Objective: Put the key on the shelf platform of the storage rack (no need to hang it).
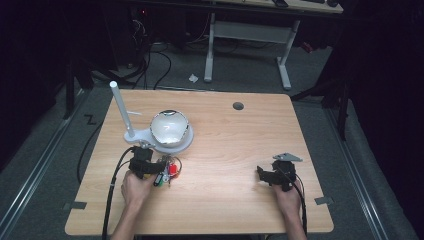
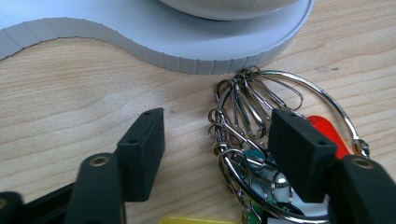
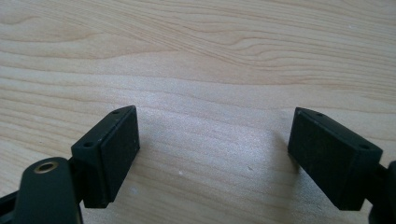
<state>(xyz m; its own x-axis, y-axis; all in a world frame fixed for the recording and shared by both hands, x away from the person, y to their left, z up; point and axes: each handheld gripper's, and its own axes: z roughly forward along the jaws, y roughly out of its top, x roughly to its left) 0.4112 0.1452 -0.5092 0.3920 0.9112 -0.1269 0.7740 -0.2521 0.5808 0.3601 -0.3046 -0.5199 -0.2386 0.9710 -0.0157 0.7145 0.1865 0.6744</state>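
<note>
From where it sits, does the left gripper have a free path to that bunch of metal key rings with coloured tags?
Probably yes: the left gripper is open, nothing lies between, and the bunch of metal key rings already sits by one jaw.

Your left gripper view cuts the yellow tag at six o'clock, white lamp base cropped at twelve, red tag half hidden behind your right-hand pad, keyring details too small from the high view.

The left tongs stand open over a key ring on the table, just beside a white ribbed base.
</note>
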